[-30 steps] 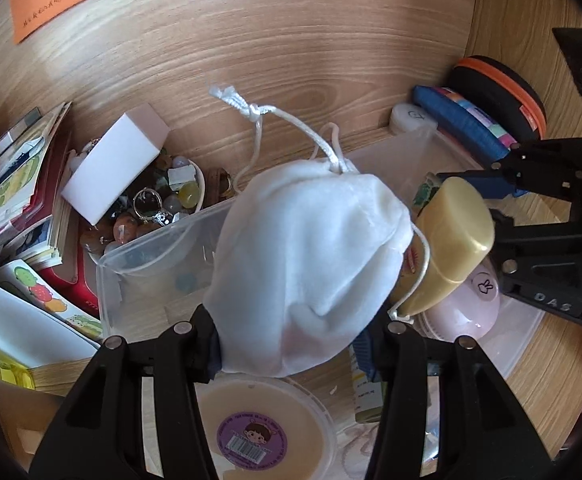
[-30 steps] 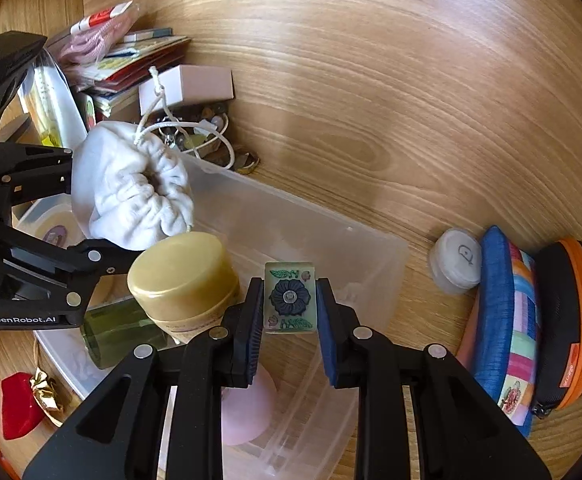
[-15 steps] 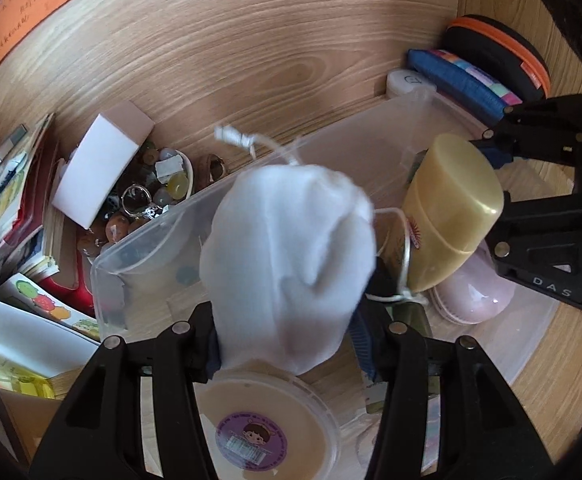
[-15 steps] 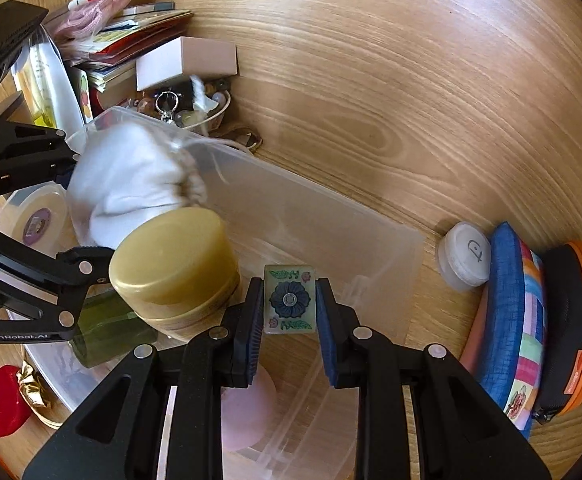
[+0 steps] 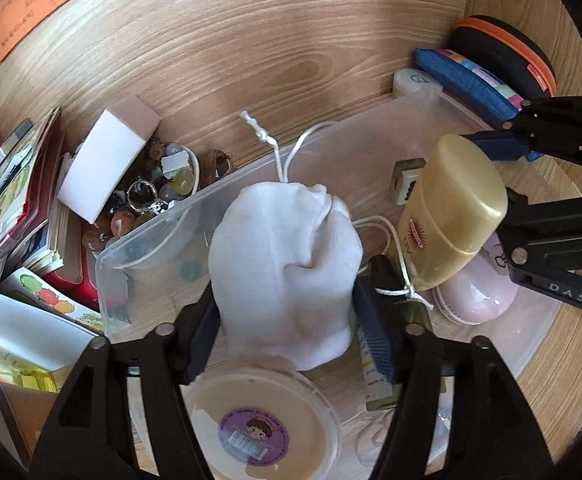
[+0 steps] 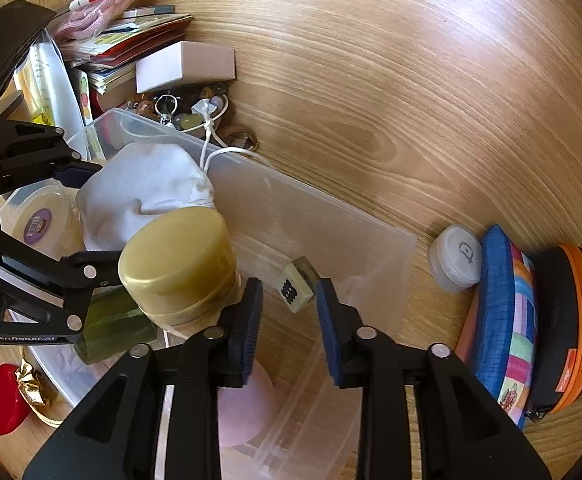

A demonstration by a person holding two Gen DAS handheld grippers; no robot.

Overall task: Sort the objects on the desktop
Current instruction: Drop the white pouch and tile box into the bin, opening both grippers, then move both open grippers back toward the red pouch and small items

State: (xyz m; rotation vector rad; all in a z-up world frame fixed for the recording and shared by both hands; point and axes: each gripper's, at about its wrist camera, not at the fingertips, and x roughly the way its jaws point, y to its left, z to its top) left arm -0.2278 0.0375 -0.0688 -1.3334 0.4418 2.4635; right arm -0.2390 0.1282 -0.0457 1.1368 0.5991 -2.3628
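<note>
My left gripper (image 5: 285,312) pinches white pouch (image 5: 287,272) over bin (image 6: 331,248); right gripper (image 6: 287,306) wide, tile (image 6: 297,288) loose between fingers.

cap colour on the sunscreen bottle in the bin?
Matte gold cap, clearest in the right wrist view.

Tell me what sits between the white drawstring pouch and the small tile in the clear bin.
The gold-capped sunscreen bottle stands between pouch and tile, per the right wrist view.

A home desk: wood-grain desktop (image 6: 371,80); stacked booklets (image 5: 19,184); trinket dish (image 5: 159,184); cosmetics in a clear bin (image 6: 331,220).
</note>
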